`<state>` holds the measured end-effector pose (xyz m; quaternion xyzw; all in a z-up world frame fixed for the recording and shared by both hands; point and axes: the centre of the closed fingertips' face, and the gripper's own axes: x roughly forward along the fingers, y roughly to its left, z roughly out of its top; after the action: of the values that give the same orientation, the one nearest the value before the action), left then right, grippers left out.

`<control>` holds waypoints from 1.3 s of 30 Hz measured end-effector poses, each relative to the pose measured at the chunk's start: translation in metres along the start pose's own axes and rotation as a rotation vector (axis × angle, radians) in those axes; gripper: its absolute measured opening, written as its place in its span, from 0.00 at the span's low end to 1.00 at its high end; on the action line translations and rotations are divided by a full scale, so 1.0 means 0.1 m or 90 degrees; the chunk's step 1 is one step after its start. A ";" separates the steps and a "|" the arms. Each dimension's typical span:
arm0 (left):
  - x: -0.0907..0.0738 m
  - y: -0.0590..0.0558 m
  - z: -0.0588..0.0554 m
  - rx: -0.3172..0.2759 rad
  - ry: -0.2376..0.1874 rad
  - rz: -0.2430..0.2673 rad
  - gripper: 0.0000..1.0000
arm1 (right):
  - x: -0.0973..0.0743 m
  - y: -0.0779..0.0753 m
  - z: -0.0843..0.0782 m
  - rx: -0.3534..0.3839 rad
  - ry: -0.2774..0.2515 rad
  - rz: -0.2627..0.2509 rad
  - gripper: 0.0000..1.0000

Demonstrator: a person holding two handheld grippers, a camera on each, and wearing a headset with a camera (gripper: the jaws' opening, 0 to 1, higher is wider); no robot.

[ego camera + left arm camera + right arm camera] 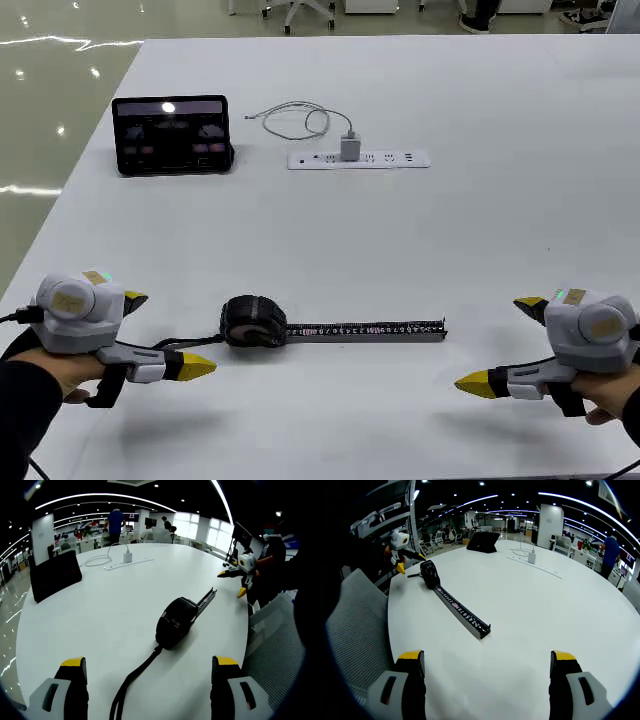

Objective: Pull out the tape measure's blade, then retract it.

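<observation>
In the head view, the tape measure lies on the white worktop with its blade drawn out flat toward the right tool. The left tool is just beside it, and both tools are spread and empty. In the left gripper view, the tape measure lies ahead between parted jaws, untouched. In the right gripper view, the blade's tip points toward that tool's parted jaws, apart from them.

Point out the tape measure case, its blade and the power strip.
tape measure case (253, 321): head view, centre of the black housing.
blade (366, 330): head view, middle of the pulled-out strip.
power strip (388, 159): head view, white body, right of centre.
</observation>
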<state>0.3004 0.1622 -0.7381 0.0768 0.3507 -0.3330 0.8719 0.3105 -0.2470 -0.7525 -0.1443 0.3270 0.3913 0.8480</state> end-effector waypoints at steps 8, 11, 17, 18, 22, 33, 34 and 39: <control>-0.21 0.00 0.00 -0.029 -0.037 0.026 1.00 | -0.20 0.02 -0.11 0.022 -0.015 -0.021 1.00; -0.26 -0.01 0.00 -0.023 -0.039 0.031 1.00 | -0.28 0.03 -0.12 0.025 -0.022 -0.030 1.00; -0.32 -0.08 0.00 -0.021 -0.054 0.039 1.00 | -0.44 0.11 -0.18 0.028 -0.028 -0.040 1.00; -0.33 -0.09 -0.01 -0.024 -0.054 0.038 1.00 | -0.47 0.12 -0.18 0.030 -0.032 -0.041 1.00; -0.36 -0.13 -0.04 -0.031 -0.060 0.039 1.00 | -0.56 0.15 -0.24 0.036 -0.039 -0.049 1.00; -0.44 -0.26 -0.12 -0.032 -0.072 0.039 1.00 | -0.73 0.27 -0.33 0.046 -0.043 -0.069 1.00; -0.44 -0.27 -0.12 -0.031 -0.073 0.039 1.00 | -0.74 0.26 -0.35 0.050 -0.044 -0.070 1.00; -0.43 -0.28 -0.12 -0.035 -0.074 0.035 1.00 | -0.81 0.28 -0.34 0.050 -0.045 -0.072 1.00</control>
<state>0.2530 0.1675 -0.7156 0.0428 0.3064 -0.3027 0.9015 0.2355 -0.2918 -0.7236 -0.1154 0.3033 0.3344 0.8848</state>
